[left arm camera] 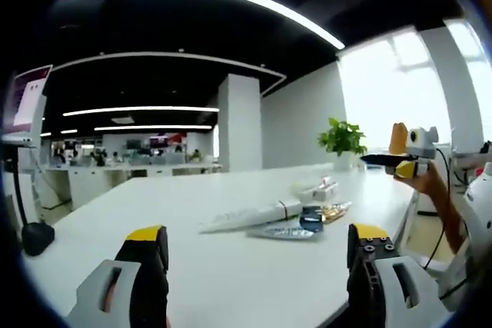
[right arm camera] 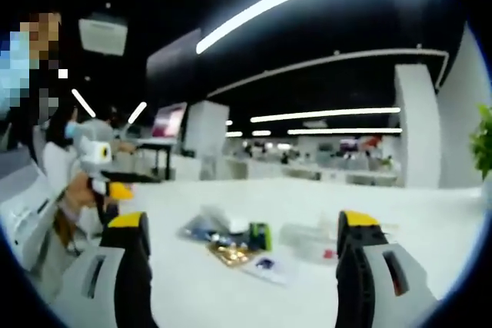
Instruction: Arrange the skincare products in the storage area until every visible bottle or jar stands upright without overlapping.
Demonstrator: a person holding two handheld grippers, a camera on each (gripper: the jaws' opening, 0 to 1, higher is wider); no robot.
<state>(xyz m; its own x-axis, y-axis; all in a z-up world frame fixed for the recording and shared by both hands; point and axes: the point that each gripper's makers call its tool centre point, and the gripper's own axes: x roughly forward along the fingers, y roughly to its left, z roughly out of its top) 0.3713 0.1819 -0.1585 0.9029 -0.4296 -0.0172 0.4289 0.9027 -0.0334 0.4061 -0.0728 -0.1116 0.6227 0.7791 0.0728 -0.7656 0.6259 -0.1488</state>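
Note:
Several skincare items lie flat in a loose cluster on the white table (left arm camera: 154, 213). In the left gripper view I see a long white tube (left arm camera: 250, 217) on its side, a silver-blue sachet (left arm camera: 280, 232), a small dark blue jar (left arm camera: 311, 219), a gold packet (left arm camera: 336, 210) and white items with red marks (left arm camera: 319, 188). My left gripper (left arm camera: 257, 231) is open, short of the cluster and empty. The right gripper (left arm camera: 400, 163) hovers in a hand beyond the table's right edge. In the right gripper view, my right gripper (right arm camera: 244, 222) is open and empty before the dark jar (right arm camera: 259, 234), gold packet (right arm camera: 229, 253) and a white sachet (right arm camera: 269, 266).
A potted plant (left arm camera: 342, 137) stands at the far end of the table. A black stand base (left arm camera: 34, 236) sits near the left edge. A person (right arm camera: 31, 167) holds the left gripper (right arm camera: 98, 160) at the left of the right gripper view. Office desks fill the background.

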